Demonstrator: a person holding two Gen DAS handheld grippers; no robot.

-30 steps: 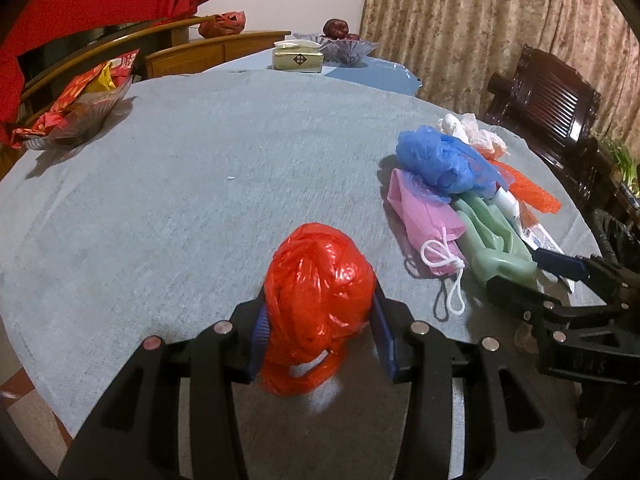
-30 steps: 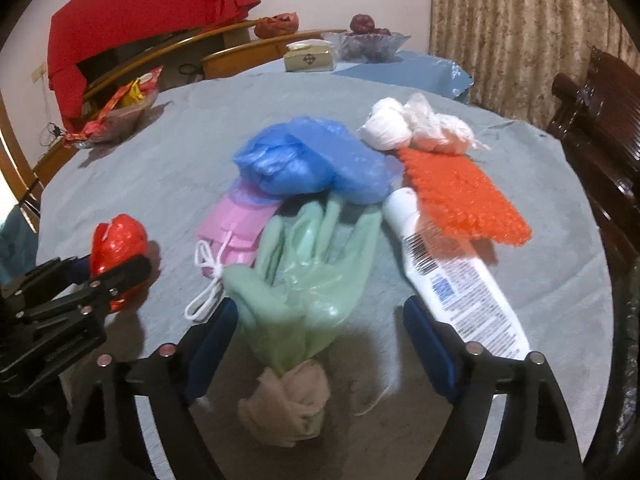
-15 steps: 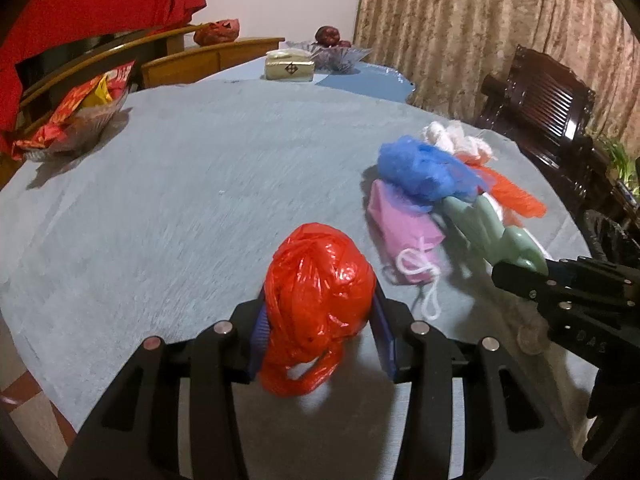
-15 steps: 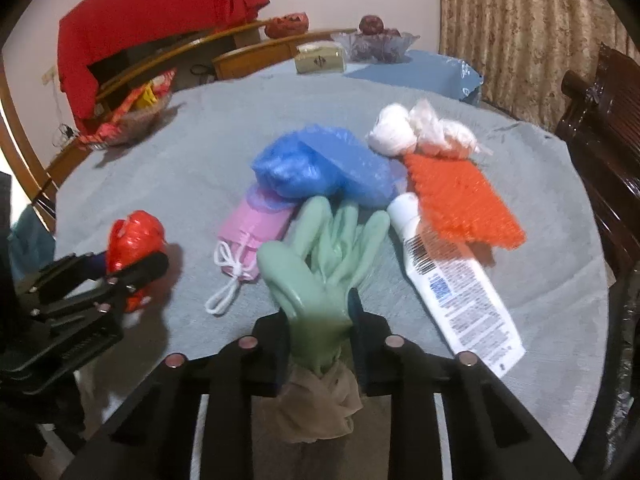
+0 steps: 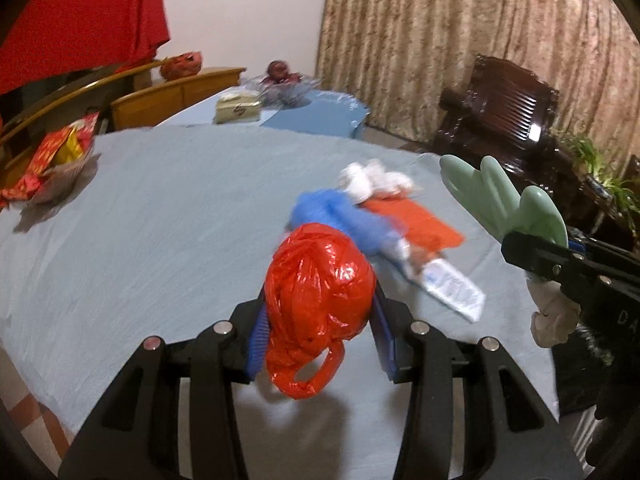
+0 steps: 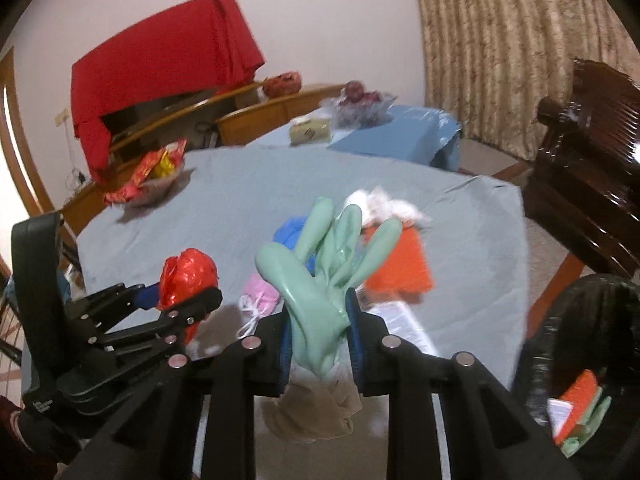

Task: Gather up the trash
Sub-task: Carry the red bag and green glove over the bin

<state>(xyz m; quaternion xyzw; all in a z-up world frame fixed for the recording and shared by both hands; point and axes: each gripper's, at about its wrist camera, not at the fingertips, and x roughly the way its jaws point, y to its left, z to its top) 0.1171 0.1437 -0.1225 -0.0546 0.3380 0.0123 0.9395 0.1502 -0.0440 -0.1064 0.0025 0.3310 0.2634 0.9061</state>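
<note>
Both tongs are rising off the desk (image 6: pixel 224 216) compared with a second ago; the right pair, then spread wide around the green glove, is now pinching it.

- Left tongs (image 5: pixel 320 320): clamped on the crumpled red bag (image 5: pixel 320 292), which is hanging clear above the grey cloth.
- Right tongs (image 6: pixel 320 332): pressing together on the wrist of the green glove (image 6: pixel 324 272), glove fingers pointing up, a beige wad (image 6: pixel 316 404) dangling below the pads.
- Black-lined bin (image 6: pixel 576 364): standing just off the desk edge at the right, already holding some scraps.
- Waiting on the desk: blue bag (image 5: pixel 340 216), pink mask (image 6: pixel 260 296), orange mesh (image 6: pixel 404 268), white wads (image 5: pixel 372 178), tube (image 5: pixel 448 284).

Handling note, as a judgement: both loads are soft and lightly caught, so the carry to the bin is best made smoothly, keeping pressure on. The beige wad seems likeliest to drop; release only once each load is hanging over the bin mouth.
</note>
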